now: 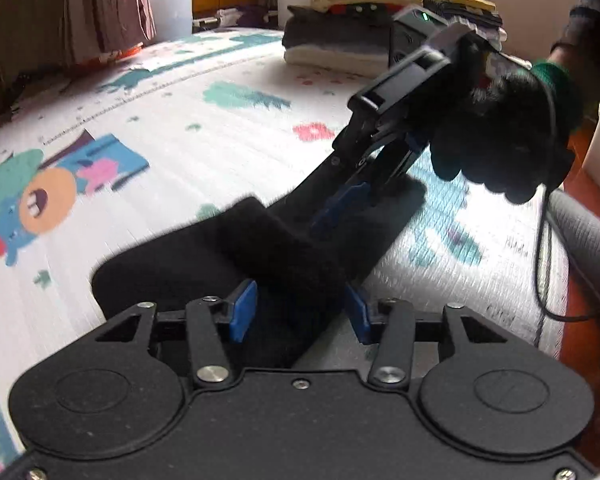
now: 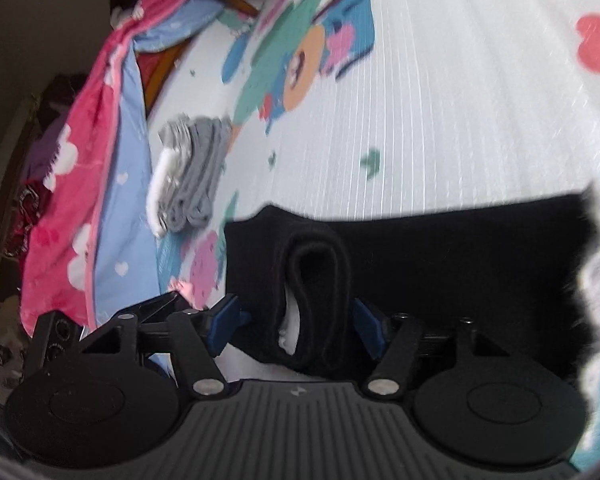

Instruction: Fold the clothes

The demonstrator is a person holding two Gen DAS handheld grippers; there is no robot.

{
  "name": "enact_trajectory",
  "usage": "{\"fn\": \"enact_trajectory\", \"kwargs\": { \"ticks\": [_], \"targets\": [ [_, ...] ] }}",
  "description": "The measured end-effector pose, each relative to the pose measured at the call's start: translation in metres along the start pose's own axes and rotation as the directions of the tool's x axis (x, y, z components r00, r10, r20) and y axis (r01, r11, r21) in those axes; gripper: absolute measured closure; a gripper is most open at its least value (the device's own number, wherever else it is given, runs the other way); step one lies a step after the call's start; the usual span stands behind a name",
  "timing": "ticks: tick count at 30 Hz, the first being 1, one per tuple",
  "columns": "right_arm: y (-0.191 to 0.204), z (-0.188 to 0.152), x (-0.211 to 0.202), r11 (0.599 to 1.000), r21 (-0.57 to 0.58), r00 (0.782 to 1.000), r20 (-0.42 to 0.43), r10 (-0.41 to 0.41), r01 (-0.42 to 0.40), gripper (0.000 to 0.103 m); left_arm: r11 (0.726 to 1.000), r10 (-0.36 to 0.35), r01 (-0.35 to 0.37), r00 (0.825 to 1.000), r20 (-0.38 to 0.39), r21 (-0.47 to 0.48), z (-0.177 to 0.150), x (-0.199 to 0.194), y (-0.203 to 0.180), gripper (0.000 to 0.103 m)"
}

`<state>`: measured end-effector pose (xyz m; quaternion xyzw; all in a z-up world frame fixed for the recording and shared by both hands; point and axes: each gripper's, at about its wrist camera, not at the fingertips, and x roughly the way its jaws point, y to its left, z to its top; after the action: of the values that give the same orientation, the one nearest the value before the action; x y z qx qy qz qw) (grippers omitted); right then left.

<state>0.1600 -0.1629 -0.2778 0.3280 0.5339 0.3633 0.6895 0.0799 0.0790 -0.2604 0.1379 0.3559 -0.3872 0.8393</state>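
A black sock [image 1: 260,248] lies on the patterned play mat [image 1: 220,136], partly folded over itself. My left gripper [image 1: 300,312] has its blue pads on both sides of the sock's near end and is shut on it. My right gripper [image 1: 340,204] reaches down from the right, held by a black-gloved hand [image 1: 500,140], and is shut on the sock's far end. In the right wrist view the right gripper [image 2: 296,328] pinches a doubled fold of the black sock [image 2: 440,248]. The left gripper's body [image 2: 112,332] shows at lower left there.
A stack of folded clothes [image 1: 372,12] stands at the mat's far edge, with white buckets [image 1: 172,0] behind. Folded grey and white socks [image 2: 188,176] lie near a pink and blue blanket [image 2: 100,160]. A cable [image 1: 544,272] hangs at right.
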Motion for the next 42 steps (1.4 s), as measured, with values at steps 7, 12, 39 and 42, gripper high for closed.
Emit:
{"fn": "enact_trajectory", "kwargs": {
  "ticks": [7,12,39,42],
  "targets": [
    [0.013,0.004,0.002,0.992,-0.079,0.992,0.090,-0.090,0.097,0.039,1.000,-0.015,0.015,1.000,0.010,-0.006,-0.013,0.013,-0.004,0.045],
    [0.013,0.011,0.016,0.989,-0.111,0.994,0.065,-0.090,0.097,0.040,0.999,-0.031,0.031,0.999,0.021,-0.012,-0.013,0.015,-0.001,0.045],
    [0.021,0.005,-0.079,0.999,-0.029,0.993,0.107,0.041,-0.038,0.081,0.949,-0.155,0.203,0.966,0.205,-0.241,0.013,-0.069,0.030,0.039],
    [-0.009,0.002,-0.100,0.999,0.039,0.994,0.109,-0.014,0.009,0.081,0.953,-0.153,0.194,0.971,0.186,-0.232,0.022,-0.054,0.024,0.039]
  ]
}}
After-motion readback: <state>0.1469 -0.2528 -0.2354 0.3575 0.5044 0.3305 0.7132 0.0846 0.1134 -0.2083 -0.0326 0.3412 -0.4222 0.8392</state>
